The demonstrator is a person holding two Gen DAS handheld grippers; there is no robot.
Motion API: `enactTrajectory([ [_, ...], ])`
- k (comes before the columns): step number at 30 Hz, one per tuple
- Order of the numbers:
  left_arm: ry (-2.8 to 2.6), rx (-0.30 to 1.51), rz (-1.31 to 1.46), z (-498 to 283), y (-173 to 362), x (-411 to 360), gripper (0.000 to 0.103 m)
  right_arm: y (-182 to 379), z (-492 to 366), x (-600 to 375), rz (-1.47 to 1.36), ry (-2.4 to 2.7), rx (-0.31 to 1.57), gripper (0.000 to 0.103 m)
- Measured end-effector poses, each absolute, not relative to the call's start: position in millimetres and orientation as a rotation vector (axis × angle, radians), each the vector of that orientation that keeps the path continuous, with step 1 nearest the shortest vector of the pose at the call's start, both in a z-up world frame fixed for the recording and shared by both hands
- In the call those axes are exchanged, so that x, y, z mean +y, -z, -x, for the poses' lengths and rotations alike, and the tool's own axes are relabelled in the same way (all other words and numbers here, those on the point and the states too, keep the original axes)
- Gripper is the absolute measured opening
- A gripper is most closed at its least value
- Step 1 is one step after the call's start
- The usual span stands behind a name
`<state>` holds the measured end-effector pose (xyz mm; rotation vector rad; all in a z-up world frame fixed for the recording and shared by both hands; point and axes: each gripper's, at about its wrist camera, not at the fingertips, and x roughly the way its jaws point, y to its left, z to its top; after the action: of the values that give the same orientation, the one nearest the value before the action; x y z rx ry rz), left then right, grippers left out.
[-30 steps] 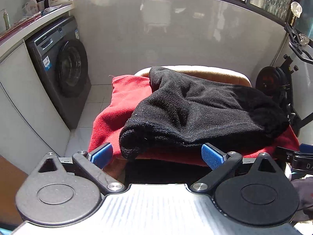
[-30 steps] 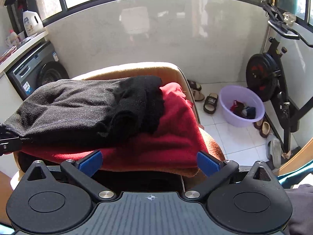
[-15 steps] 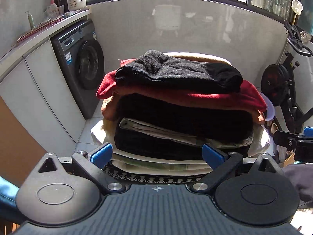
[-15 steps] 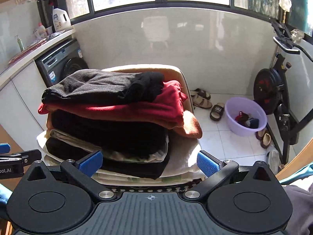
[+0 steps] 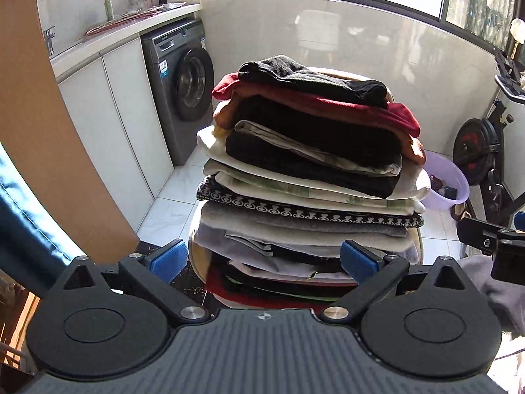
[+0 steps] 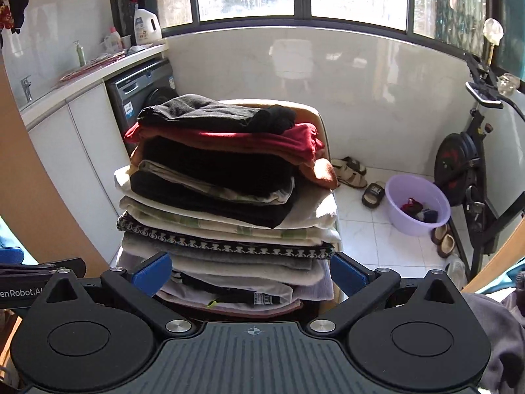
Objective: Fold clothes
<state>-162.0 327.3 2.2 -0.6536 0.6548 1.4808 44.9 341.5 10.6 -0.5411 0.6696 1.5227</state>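
Both claws are empty right now: left gripper (image 5: pixel 262 259) and right gripper (image 6: pixel 251 271) each have their blue pads spread wide with nothing between them

The stack of folded clothes (image 5: pixel 308 177) sits dead ahead of both claws on a chair (image 6: pixel 323 124), and it's tall. Black fleece (image 5: pixel 311 77) on top, red fleece (image 5: pixel 328 105) right under it, then a bunch of dark and cream layers going down to below my fingertips. From the right claw the pile leans a bit toward its right side, where an orange corner (image 6: pixel 323 174) hangs out

My guess is the black one is done and I'm clear of the pile, so the step in hand is going for the next garment. None shows in either view, so I'd turn away to look. Tips for doing it well: keep both claws wide and pull straight back, no sideways swing, since that tower looks wobbly. The purple basin (image 6: pixel 416 208) off to the right claw's right has some small items, maybe those
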Motion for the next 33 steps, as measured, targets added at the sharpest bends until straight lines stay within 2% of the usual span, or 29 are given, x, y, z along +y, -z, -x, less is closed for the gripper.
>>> enactTrajectory([
  [15, -1.408, 0.676, 0.604, 168.4, -4.6, 261.1, 0.102, -25.0, -14.1, 256.7, 0.530, -1.413, 0.678, 0.102],
  [33, -1.302, 0.683, 0.582, 222.8, -6.3, 172.1, 0.102, -20.8, 57.1, 138.9, 0.507, -1.259, 0.735, 0.102],
])
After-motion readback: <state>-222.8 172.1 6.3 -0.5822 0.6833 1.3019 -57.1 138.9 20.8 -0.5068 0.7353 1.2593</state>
